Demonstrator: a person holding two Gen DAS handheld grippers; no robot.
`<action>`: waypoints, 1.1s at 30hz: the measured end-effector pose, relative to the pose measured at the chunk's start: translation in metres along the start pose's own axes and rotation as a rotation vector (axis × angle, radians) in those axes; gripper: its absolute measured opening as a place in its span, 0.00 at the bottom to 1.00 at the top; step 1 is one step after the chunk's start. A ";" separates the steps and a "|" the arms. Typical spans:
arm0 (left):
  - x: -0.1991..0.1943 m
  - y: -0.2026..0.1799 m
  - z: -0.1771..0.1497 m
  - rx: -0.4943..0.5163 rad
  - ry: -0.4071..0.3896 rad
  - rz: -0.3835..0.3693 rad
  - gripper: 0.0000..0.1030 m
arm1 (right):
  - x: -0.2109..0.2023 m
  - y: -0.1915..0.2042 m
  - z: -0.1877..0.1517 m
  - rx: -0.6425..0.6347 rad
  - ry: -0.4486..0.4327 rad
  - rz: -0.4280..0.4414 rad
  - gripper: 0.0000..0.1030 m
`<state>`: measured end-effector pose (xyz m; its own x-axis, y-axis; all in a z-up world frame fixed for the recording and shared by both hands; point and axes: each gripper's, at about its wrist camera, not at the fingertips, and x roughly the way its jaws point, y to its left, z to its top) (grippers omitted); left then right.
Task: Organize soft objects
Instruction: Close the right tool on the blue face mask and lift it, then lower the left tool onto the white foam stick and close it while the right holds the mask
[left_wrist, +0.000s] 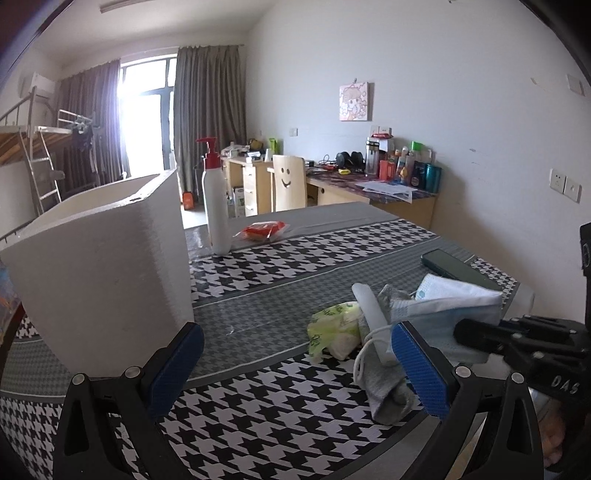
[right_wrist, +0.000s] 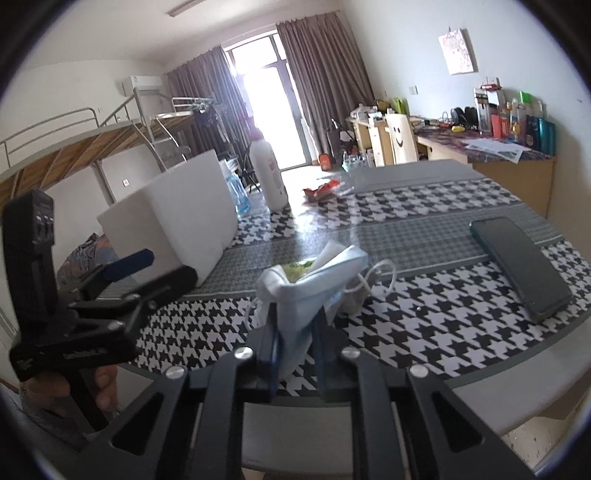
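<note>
My right gripper (right_wrist: 297, 325) is shut on a blue and white face mask (right_wrist: 314, 280), which hangs crumpled just above the table. In the left wrist view the same mask (left_wrist: 454, 299) sticks out of the right gripper (left_wrist: 476, 332) at the right edge. Under and beside it lie a grey sock (left_wrist: 384, 391), a green tissue packet (left_wrist: 332, 328) and a white cable (left_wrist: 364, 350). My left gripper (left_wrist: 295, 336) stands open, nothing between its blue pads, between the pile and a white open-topped box (left_wrist: 103, 266).
A dark phone (right_wrist: 521, 266) lies on the houndstooth tablecloth (right_wrist: 406, 325) to the right of the pile. A white pump bottle (left_wrist: 216, 206) and a red snack packet (left_wrist: 264, 230) sit further back. A desk and a chair stand beyond the table.
</note>
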<state>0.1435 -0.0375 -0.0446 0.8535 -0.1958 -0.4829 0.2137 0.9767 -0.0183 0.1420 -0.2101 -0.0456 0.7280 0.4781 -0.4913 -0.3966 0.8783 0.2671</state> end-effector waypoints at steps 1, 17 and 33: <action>0.001 -0.001 0.001 0.002 0.002 -0.003 0.99 | -0.004 -0.001 0.000 0.001 -0.010 0.001 0.14; 0.012 -0.023 0.004 0.035 0.036 -0.036 0.99 | -0.033 -0.020 0.009 0.055 -0.139 -0.024 0.11; 0.046 -0.044 0.004 0.049 0.116 -0.068 0.99 | -0.032 -0.040 0.001 0.089 -0.115 -0.107 0.11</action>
<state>0.1757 -0.0894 -0.0623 0.7765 -0.2467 -0.5797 0.2943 0.9556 -0.0125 0.1349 -0.2604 -0.0398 0.8247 0.3742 -0.4240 -0.2659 0.9183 0.2934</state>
